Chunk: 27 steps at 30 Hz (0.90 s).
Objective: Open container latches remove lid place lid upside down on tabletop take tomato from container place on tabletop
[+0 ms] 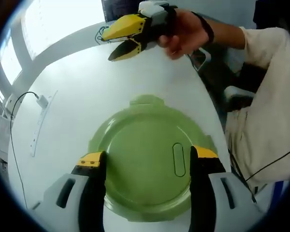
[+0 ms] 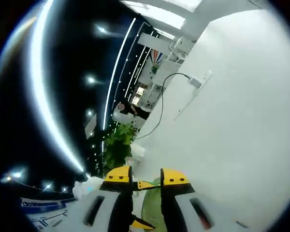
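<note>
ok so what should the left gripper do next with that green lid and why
Probably lower the open left gripper toward the green lid and close on its near rim. Its jaws stand wide on either side of the lid, which lies flat on the white table. The right gripper, held in a hand, is up and away from it.

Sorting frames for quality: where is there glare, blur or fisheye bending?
Left gripper view: window blown out white, table edge bent by the fisheye, green lid sharp. Right gripper view: tilted, ceiling lights smear into streaks, table washed white, own jaws slightly blurred.
</note>
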Each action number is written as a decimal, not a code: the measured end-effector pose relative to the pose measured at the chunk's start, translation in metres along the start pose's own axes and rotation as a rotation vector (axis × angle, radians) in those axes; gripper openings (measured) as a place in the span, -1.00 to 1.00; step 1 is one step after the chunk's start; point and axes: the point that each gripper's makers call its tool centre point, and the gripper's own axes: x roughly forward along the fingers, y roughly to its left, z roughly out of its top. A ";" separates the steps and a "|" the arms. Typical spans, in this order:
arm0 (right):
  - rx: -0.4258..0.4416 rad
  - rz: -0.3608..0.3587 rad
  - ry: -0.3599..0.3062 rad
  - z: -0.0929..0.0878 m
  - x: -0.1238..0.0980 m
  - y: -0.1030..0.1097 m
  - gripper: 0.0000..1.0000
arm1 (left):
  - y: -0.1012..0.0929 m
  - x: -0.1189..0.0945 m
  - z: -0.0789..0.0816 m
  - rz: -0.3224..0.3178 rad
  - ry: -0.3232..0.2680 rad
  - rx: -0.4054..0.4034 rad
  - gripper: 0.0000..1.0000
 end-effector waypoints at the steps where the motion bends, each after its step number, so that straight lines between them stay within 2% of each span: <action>1: -0.001 -0.003 0.017 0.000 0.002 0.000 -0.65 | 0.000 0.000 0.000 0.000 0.000 0.000 0.25; 4: -0.027 -0.006 0.097 -0.002 0.010 0.000 -0.66 | 0.001 0.000 0.000 0.000 -0.001 0.000 0.25; 6: -0.049 -0.017 0.099 0.003 0.015 0.001 -0.66 | 0.000 0.000 0.000 0.000 -0.003 0.000 0.25; 12: -0.082 -0.022 0.189 -0.001 0.028 0.002 -0.66 | -0.001 0.000 0.001 0.000 -0.006 0.001 0.25; 14: -0.080 -0.024 0.219 0.004 0.036 -0.002 -0.66 | -0.001 0.000 0.001 0.000 -0.005 0.001 0.25; 21: -0.098 -0.050 0.320 -0.008 0.057 -0.012 -0.65 | -0.001 0.000 0.001 0.001 -0.015 -0.003 0.25; 27: -0.109 -0.043 0.384 -0.030 0.075 -0.012 -0.65 | -0.001 0.000 0.001 0.001 -0.018 -0.004 0.25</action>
